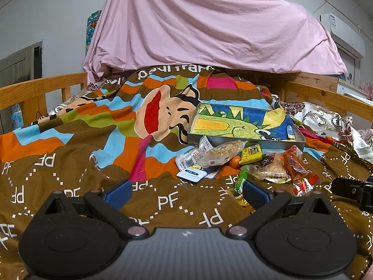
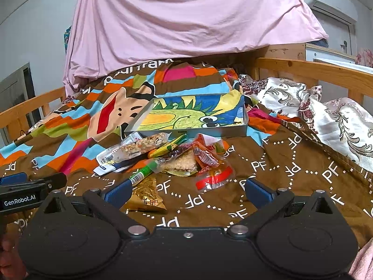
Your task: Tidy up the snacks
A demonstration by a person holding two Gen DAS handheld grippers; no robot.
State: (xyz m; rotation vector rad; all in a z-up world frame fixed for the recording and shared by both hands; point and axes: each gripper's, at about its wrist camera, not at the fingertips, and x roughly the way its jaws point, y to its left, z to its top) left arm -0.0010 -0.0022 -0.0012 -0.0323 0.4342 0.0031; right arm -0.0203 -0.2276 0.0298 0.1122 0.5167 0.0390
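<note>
A heap of wrapped snacks (image 1: 247, 163) (image 2: 167, 156) lies on the brown patterned bedspread, just in front of a shallow grey tray (image 1: 244, 137) (image 2: 186, 132) lined with a dinosaur drawing. The heap holds a long nut bar (image 2: 142, 147), a green stick (image 2: 142, 175), an orange-red packet (image 2: 207, 161) and a gold packet (image 2: 144, 193). My left gripper (image 1: 186, 192) stands open, left of and nearer than the heap, nothing between its blue pads. My right gripper (image 2: 186, 191) is open too, low over the bedspread before the heap. The tray holds no snacks.
Wooden bed rails (image 1: 35, 93) (image 2: 314, 70) run along both sides. A pink sheet (image 1: 209, 23) hangs behind the bed. Floral bedding (image 2: 326, 116) is bunched at the right. The left gripper's body (image 2: 28, 191) shows at the right wrist view's left edge.
</note>
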